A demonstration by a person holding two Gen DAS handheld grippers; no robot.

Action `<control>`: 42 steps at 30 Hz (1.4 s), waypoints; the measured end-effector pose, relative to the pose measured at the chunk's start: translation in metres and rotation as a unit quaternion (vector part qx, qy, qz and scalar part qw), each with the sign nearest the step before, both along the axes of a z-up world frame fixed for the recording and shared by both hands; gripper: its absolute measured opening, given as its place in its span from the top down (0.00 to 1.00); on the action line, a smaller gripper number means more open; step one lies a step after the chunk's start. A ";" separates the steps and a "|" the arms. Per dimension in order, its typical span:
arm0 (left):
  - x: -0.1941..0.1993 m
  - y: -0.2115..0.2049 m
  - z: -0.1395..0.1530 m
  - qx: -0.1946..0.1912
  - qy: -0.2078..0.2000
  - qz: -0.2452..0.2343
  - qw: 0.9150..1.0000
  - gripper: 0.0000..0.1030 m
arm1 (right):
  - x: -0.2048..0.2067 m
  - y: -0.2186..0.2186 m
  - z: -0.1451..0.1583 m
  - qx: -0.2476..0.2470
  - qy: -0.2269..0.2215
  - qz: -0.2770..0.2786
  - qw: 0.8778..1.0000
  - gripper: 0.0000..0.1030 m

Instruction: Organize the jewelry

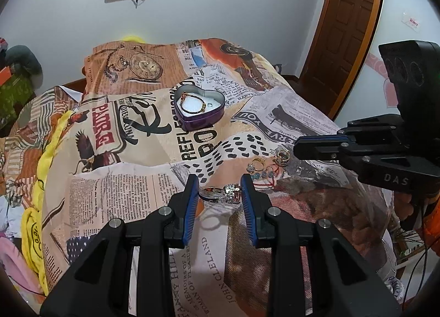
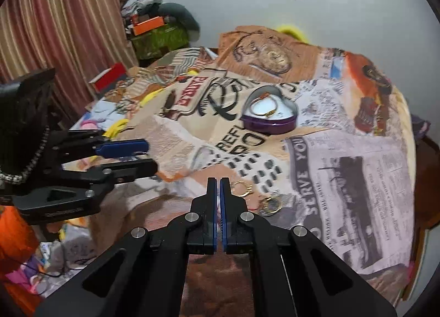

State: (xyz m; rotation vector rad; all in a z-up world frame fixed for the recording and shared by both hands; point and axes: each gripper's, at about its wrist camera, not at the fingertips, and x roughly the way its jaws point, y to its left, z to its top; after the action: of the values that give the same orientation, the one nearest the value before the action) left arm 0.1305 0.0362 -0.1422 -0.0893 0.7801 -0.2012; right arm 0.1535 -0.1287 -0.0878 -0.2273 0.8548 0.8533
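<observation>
Ring (image 1: 220,193): silver, stone-set, between the pads of the left claw (image 1: 219,196); jaws part open, right pad touching the stone end, grip not certain. Band lies crosswise, pad to pad. Heart tin (image 1: 199,109): straight ahead, well apart, bracelet (image 1: 192,104) inside. Loose rings (image 1: 271,163): on the bed (image 1: 115,179), right of the claw. Right claw (image 2: 219,187): jaws together, nothing visibly held.

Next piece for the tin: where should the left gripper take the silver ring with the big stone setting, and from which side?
Grip the silver ring with the big stone setting across band and stone, straight down from above: it lies flat between the open left gripper fingers.
</observation>
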 end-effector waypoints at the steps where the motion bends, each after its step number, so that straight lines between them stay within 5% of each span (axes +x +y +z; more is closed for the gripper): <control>1: -0.001 0.000 0.000 -0.001 0.000 0.000 1.000 0.71 | -0.003 0.000 0.002 -0.002 -0.010 -0.001 1.000 0.98; 7: -0.002 0.002 0.000 0.000 0.000 0.002 1.000 0.71 | -0.004 0.009 -0.005 -0.027 0.002 0.013 1.000 0.94; 9: -0.002 0.003 -0.001 -0.003 0.000 0.004 1.000 0.71 | 0.001 0.011 -0.013 -0.036 0.016 0.008 0.999 0.73; 11: -0.002 0.005 -0.002 -0.005 0.001 0.005 1.000 0.71 | 0.003 0.012 -0.021 -0.040 0.020 0.002 0.999 0.66; 20: -0.001 0.012 -0.009 -0.006 0.010 0.008 1.000 0.71 | 0.015 0.022 -0.050 -0.072 0.054 -0.001 0.996 0.66; 33: 0.007 0.012 -0.018 -0.011 0.018 0.005 1.000 0.71 | 0.022 0.032 -0.054 -0.099 0.030 0.012 0.995 0.66; 35: 0.008 0.012 -0.019 -0.012 0.019 0.005 1.000 0.71 | 0.022 0.034 -0.055 -0.102 0.026 0.014 0.994 0.75; 36: 0.009 0.012 -0.019 -0.013 0.019 0.006 1.000 0.71 | 0.023 0.035 -0.057 -0.103 0.031 0.018 0.994 0.91; 42: 0.008 0.011 -0.018 -0.011 0.019 0.006 1.000 0.71 | 0.019 0.032 -0.054 -0.093 0.022 0.014 0.995 0.94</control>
State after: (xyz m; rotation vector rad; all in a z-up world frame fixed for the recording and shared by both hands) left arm 0.1387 0.0469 -0.1605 -0.1180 0.8154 -0.1973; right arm 0.1727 -0.0970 -0.1414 -0.3854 0.9761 0.8074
